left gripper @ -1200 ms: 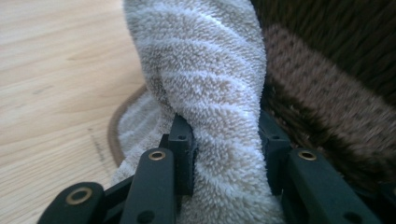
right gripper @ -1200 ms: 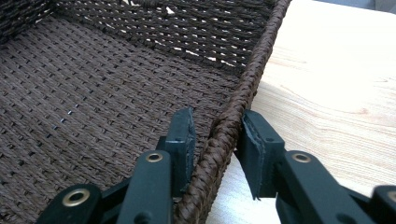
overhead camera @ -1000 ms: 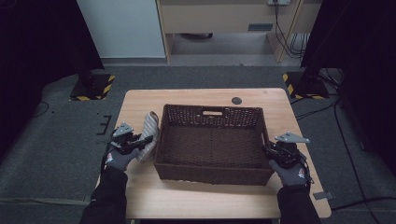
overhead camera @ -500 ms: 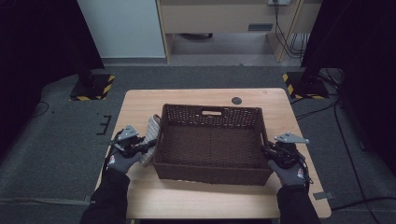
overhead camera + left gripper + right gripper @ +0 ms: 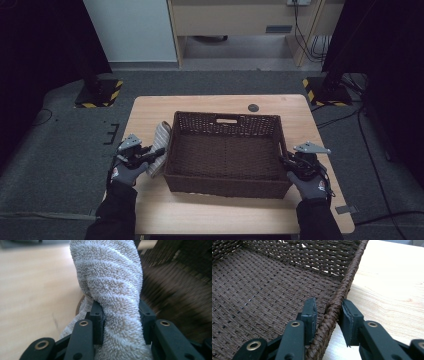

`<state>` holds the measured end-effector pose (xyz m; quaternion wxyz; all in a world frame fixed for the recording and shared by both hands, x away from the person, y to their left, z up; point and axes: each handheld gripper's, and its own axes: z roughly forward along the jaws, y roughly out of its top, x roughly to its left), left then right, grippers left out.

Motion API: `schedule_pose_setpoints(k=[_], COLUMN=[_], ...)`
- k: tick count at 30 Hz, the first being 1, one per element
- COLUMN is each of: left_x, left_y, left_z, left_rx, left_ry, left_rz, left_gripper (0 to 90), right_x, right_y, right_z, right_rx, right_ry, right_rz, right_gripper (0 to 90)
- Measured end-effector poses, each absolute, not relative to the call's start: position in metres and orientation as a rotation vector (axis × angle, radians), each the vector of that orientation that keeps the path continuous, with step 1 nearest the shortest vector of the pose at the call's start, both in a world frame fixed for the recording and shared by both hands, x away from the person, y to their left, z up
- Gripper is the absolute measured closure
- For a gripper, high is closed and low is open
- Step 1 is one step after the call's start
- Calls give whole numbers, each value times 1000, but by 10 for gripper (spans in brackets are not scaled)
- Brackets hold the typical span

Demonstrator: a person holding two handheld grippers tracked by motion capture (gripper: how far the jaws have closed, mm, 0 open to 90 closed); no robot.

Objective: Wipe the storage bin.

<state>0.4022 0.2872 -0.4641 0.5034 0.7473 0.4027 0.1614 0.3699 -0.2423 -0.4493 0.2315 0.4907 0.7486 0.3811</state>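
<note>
on the wooden table (image 5: 220,215), the left gripper (image 5: 150,155), clamped on a grey towel (image 5: 159,150), had edged it against the wicker basket (image 5: 227,185), whose right rim the right gripper (image 5: 286,161) pinched, loading seemingly imminent.

No text, label or number can be read anywhere.

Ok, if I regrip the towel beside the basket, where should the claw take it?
Take the towel at its near, bunched end, coming in from the table's near left edge. There it is gathered into a thick roll narrow enough to pinch, while the basket wall crowds its right side.
</note>
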Motion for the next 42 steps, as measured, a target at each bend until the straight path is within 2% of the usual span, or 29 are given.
schedule_pose_setpoints(k=[10, 24, 29, 34, 38, 42], left_x=[416, 423, 413, 388, 378, 378], left_y=[283, 278, 289, 299, 294, 286], left_z=[-460, -506, -492, -465, -461, -473], left_rx=[1839, 2020, 1944, 1846, 1869, 1939], left_ry=[969, 1037, 1048, 968, 916, 910], left_rz=[450, 407, 427, 439, 442, 447], left_gripper=[641, 639, 633, 633, 634, 636], right_x=[381, 382, 381, 381, 381, 380], right_y=[-236, -236, -235, -235, -235, -236], right_z=[-449, -450, -450, -450, -450, -451], right_rx=[1374, 1370, 1377, 1379, 1371, 1375], right_ry=[2037, 2034, 2029, 2023, 2029, 2029], right_rz=[1044, 1056, 1040, 1042, 1040, 1045], right_gripper=[693, 687, 691, 692, 689, 687])
